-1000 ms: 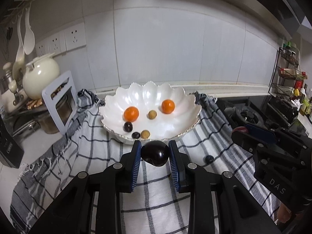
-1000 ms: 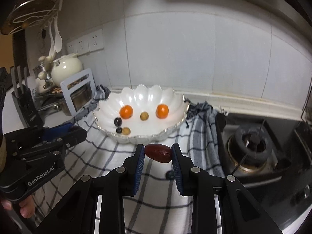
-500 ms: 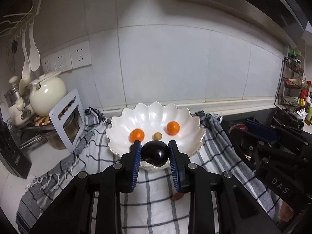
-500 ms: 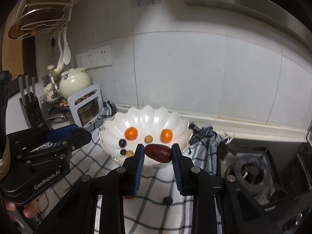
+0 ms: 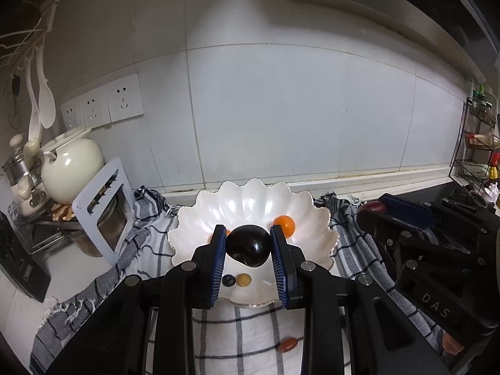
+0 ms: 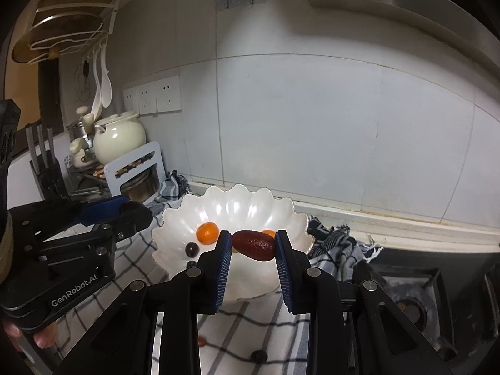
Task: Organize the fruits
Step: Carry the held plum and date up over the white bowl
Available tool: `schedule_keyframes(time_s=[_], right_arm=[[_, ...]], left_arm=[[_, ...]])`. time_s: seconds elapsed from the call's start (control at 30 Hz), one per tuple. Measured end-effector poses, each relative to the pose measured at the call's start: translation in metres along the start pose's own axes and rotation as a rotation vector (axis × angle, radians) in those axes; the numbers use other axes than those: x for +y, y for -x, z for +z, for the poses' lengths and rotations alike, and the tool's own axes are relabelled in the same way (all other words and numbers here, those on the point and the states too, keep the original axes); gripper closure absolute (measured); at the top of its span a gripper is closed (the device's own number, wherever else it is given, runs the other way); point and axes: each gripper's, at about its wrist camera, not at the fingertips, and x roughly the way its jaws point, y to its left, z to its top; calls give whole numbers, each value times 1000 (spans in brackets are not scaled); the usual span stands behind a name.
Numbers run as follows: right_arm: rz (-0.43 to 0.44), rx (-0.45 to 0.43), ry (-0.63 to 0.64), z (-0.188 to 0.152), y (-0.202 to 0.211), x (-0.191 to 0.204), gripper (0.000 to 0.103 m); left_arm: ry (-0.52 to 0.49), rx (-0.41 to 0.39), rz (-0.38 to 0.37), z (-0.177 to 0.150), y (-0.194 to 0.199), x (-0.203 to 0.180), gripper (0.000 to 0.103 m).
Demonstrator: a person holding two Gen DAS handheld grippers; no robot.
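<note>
I hold a dark plum (image 5: 248, 245) in the left hand-held gripper (image 5: 248, 250) and a red date (image 6: 253, 245), long axis crosswise, in the right hand-held gripper (image 6: 253, 250), both at frame centre, the white bowl (image 5: 315, 218) just beyond.

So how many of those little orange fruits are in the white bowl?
2. One orange fruit lies left in the white bowl; the other lies right, partly hidden behind the gripped fruit in the right view. More may be hidden.

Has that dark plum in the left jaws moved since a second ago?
Yes. The glossy dark plum was short of the white scalloped bowl's near rim; now it is up over the bowl, held.
</note>
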Motion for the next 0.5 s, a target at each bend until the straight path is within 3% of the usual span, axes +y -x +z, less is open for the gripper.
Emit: schedule_keyframes(time_s=[0.5], right_arm=[[31,131,23,14,-76,-23,73]], left_arm=[[14,121,37,15,-71,0,74]])
